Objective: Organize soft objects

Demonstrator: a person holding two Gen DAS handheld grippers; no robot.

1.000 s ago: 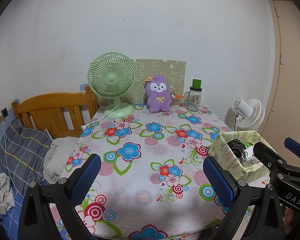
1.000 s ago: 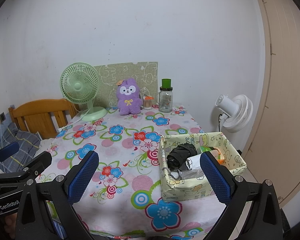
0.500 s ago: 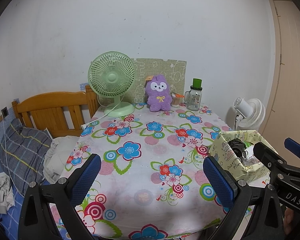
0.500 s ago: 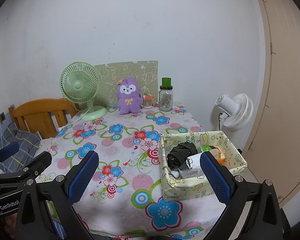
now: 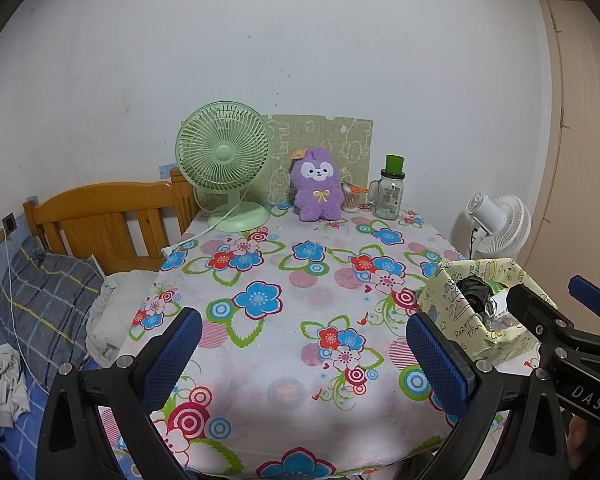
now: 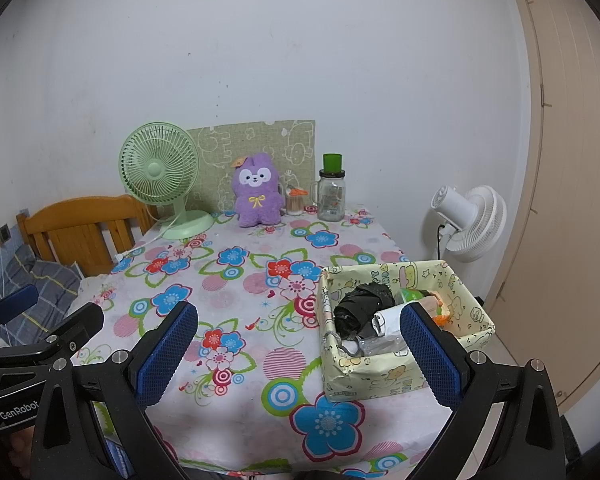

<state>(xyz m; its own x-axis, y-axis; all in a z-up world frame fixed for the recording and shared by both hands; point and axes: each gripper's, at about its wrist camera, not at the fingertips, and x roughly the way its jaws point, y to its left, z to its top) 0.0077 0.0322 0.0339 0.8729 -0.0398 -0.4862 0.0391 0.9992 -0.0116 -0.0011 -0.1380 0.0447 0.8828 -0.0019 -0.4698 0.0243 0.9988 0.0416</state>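
Note:
A purple plush toy sits upright at the far edge of the flowered table; it also shows in the right wrist view. A pale yellow patterned box at the table's right front holds a black folded bag and other small items; the box also shows in the left wrist view. My left gripper is open and empty over the near table edge. My right gripper is open and empty, its right finger in front of the box.
A green desk fan, a glass jar with a green lid and a small toothpick holder stand at the back. A white floor fan is right of the table. A wooden bed head and pillow lie left.

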